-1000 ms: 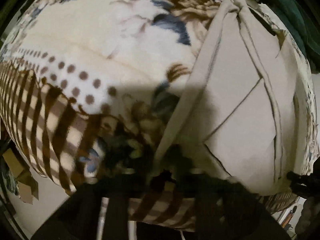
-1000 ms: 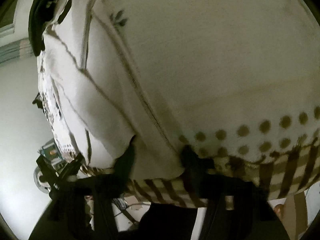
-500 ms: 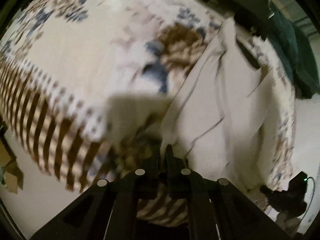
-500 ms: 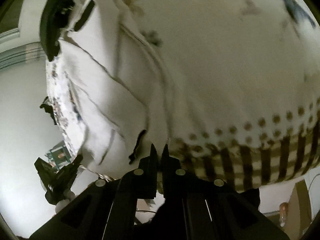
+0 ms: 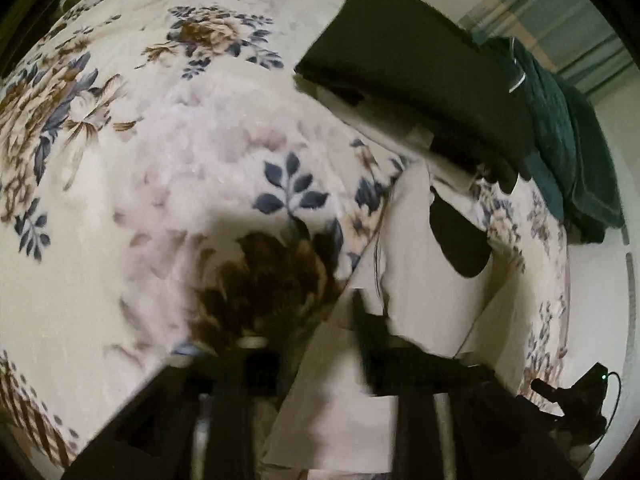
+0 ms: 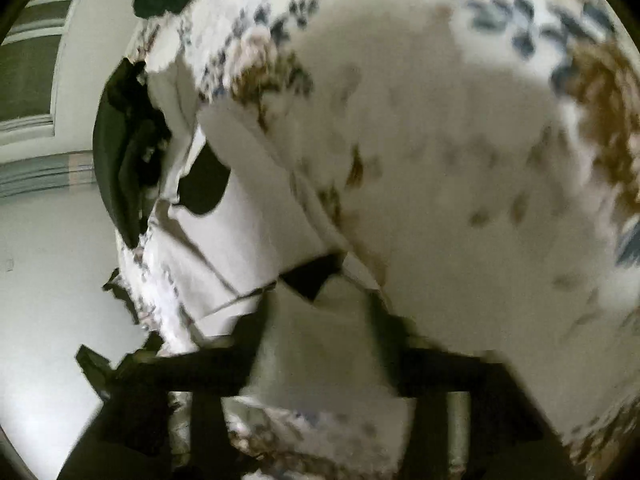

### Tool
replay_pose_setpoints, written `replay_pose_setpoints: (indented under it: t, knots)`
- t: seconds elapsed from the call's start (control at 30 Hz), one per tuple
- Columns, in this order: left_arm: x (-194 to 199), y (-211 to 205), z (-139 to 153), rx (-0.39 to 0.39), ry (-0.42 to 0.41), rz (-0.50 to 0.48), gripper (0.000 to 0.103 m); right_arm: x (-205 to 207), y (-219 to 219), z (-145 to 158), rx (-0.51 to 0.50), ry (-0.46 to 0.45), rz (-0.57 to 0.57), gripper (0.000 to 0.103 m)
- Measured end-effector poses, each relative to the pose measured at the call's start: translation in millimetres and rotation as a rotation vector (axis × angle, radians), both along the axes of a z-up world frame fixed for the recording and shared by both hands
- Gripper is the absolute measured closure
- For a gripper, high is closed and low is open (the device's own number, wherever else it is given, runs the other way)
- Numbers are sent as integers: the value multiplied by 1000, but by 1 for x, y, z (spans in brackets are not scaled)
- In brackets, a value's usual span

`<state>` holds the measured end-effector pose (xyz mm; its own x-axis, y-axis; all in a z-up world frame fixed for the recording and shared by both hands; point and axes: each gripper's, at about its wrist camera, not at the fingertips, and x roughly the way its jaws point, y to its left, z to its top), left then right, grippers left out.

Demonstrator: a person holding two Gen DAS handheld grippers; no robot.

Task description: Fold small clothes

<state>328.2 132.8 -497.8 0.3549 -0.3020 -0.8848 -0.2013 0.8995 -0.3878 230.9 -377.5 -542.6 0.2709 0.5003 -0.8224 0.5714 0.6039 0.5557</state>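
Observation:
A beige garment [image 5: 424, 280] lies on the floral blanket [image 5: 160, 200], with a dark neck opening [image 5: 456, 240]. In the left wrist view its near edge is raised and folded forward, draped over my left gripper [image 5: 340, 344], which seems shut on that edge; the image is blurred. In the right wrist view the same garment [image 6: 240, 220] stretches away to the left, and a fold of it [image 6: 320, 344] hangs between the fingers of my right gripper [image 6: 324, 320], which holds it up.
A black folded garment [image 5: 408, 68] lies on light clothes at the far side, a dark green one [image 5: 568, 148] beyond it. The other gripper [image 5: 576, 396] shows at the lower right. The blanket's edge drops to a pale floor [image 6: 48, 280].
Both grippers closed on the garment's near edge, then lifted and carried it forward over the rest of the garment. The striped blanket border has dropped out of view.

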Motion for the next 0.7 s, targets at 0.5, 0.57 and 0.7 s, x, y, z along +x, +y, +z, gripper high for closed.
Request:
replay_pose_setpoints:
  t: [0.5,0.57,0.7]
  knots:
    - [-8,-48,-65,65,60,-225,82,15,31,-33,-157,31,180,41]
    - [-8,-51,-62,76,29,-243,90,17,24,-33,-183,33,130,48]
    - [-9,-50,-60,89,15,-260,95,26,44,-36,-200,42,252,92]
